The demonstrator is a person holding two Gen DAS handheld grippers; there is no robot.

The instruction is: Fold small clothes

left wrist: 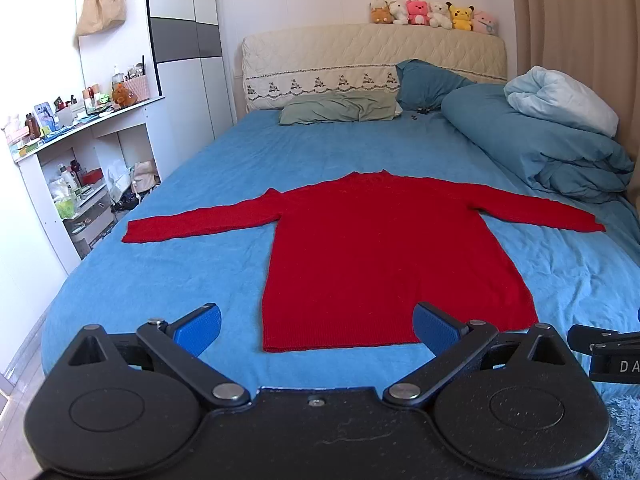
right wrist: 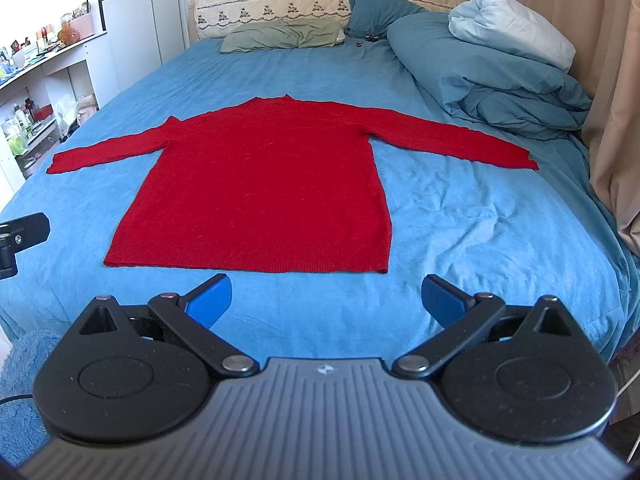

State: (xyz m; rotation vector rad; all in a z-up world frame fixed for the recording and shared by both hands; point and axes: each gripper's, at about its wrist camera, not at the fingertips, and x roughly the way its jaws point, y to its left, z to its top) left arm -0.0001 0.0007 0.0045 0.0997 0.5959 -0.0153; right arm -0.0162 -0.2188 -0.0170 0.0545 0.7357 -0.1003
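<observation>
Blue bed [left wrist: 200, 184], red sweater [left wrist: 380, 248] spread flat, left gripper [left wrist: 316, 326] and right gripper [right wrist: 326, 296] both spread, empty

Only legible text: white letters "DA", cut off by the frame edge, on the black right gripper [left wrist: 608, 354] body at the right edge of the left wrist view; nothing else readable.

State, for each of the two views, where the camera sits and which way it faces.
Left wrist: on the left gripper, at the bed's foot, facing the headboard; its open fingers show.
Right wrist: on the right gripper, beside it, facing likewise; open fingers show.
Shared: the flat red sweater, blue sheet.
</observation>
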